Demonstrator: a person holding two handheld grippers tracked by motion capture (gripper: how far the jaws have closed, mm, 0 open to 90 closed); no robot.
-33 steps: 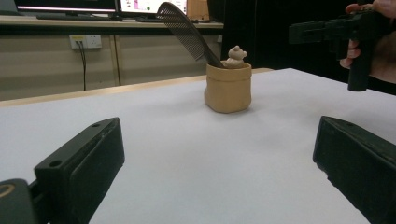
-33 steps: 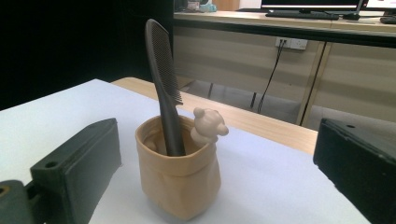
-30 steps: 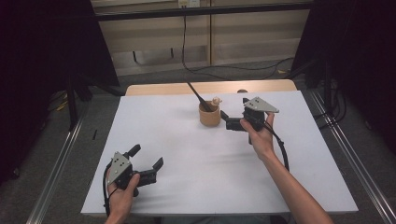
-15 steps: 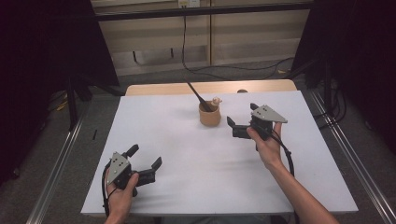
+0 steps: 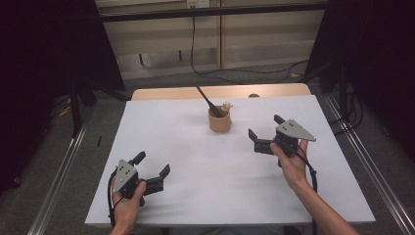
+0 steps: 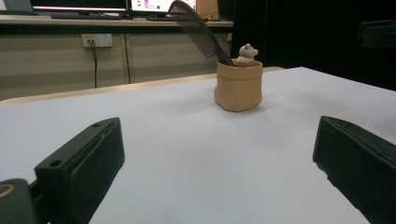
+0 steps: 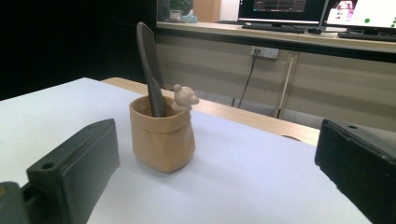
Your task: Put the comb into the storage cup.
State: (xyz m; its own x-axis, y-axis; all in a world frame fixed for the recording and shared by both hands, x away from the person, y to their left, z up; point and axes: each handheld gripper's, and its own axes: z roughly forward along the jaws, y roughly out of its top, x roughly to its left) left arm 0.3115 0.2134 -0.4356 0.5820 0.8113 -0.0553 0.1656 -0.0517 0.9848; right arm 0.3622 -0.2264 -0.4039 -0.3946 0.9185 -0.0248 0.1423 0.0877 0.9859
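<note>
Between the released fingers of the right gripper (image 5: 265, 133), nothing is sitting; the left gripper (image 5: 152, 163) is also spreading its fingers empty, near the front of the white desk (image 5: 195, 147). Farther back, a tan cup (image 5: 219, 120) is holding a dark comb (image 5: 205, 99) and a small bear figure (image 5: 226, 105)

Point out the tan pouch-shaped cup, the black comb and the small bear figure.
Tan pouch-shaped cup (image 7: 161, 142): right gripper view, front wall.
Black comb (image 6: 194, 25): left gripper view, toothed blade.
Small beige bear figure (image 7: 184, 97): right gripper view, head.
</note>
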